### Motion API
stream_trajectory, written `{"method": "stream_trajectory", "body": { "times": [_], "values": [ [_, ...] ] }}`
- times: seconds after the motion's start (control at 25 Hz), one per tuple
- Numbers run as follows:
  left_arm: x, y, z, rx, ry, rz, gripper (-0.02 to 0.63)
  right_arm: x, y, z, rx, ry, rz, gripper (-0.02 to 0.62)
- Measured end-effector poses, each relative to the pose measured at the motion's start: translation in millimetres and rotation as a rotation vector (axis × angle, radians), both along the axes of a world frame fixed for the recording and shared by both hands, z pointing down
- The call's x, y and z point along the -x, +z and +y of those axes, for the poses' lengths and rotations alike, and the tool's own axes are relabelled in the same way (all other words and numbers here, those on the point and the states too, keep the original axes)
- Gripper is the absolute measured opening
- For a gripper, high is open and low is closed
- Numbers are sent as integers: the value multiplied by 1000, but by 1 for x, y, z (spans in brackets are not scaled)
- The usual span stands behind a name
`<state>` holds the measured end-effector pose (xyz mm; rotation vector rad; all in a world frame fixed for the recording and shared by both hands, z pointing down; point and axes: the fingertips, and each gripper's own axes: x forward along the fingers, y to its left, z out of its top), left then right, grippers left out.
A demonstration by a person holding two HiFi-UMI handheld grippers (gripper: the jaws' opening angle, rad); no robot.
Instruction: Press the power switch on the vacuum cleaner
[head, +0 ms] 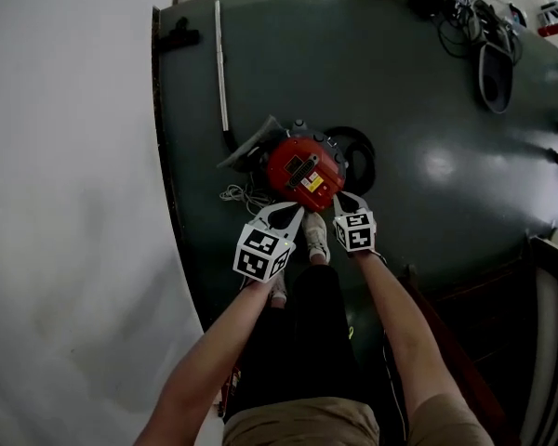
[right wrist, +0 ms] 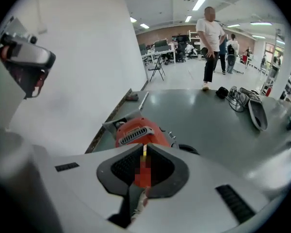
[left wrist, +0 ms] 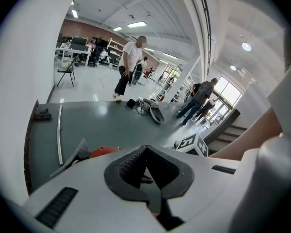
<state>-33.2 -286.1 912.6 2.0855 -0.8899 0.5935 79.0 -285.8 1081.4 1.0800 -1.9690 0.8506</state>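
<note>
Red vacuum cleaner (head: 304, 170) sits mid-frame in head view, roundish, directly above both grippers. R gripper (head: 339, 199) is nearer, just below its lower-right edge, jaws pressed together w/ nothing between. L gripper (head: 294, 214) likewise closed, empty. Can't pick out the switch

Vacuum cleaner (head: 304, 170): red plastic casing, glossy. Floor mat (head: 428, 110): dark green, smooth, slight sheen. Left gripper (left wrist: 146, 147) and right gripper (right wrist: 144, 144): white matt plastic, ribbed black pads (left wrist: 129, 167).
</note>
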Motion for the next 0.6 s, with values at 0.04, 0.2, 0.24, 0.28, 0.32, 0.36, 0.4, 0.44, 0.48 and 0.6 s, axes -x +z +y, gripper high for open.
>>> {"method": "stream_trajectory", "body": {
  "times": [0.04,0.2,0.24,0.28,0.32,0.36,0.4,0.44,0.48,0.6],
  "values": [
    [2,-19,3,-19,0,3,6,0,-22,3,-11,27,-25,12],
    [10,-101,26,-85,8,28,6,2,-127,8,-99,115,-110,12],
    [11,-124,33,-107,17,40,6,4,-158,7,-134,125,-126,12],
    [11,-148,40,-130,30,55,6,6,-191,6,-172,129,-142,12],
    [11,-173,48,-153,45,73,6,8,-227,7,-211,131,-161,14],
    [11,-199,59,-174,63,91,6,10,-265,11,-247,134,-184,12],
    [11,-225,72,-194,81,107,6,12,-304,17,-280,138,-213,14],
    [13,-251,86,-215,98,120,6,14,-343,27,-310,140,-242,14],
    [15,-276,102,-236,112,129,6,16,-382,39,-338,138,-266,14],
    [24,-347,136,-319,134,147,6,17,-486,73,-422,108,-305,17]
  ]
}}
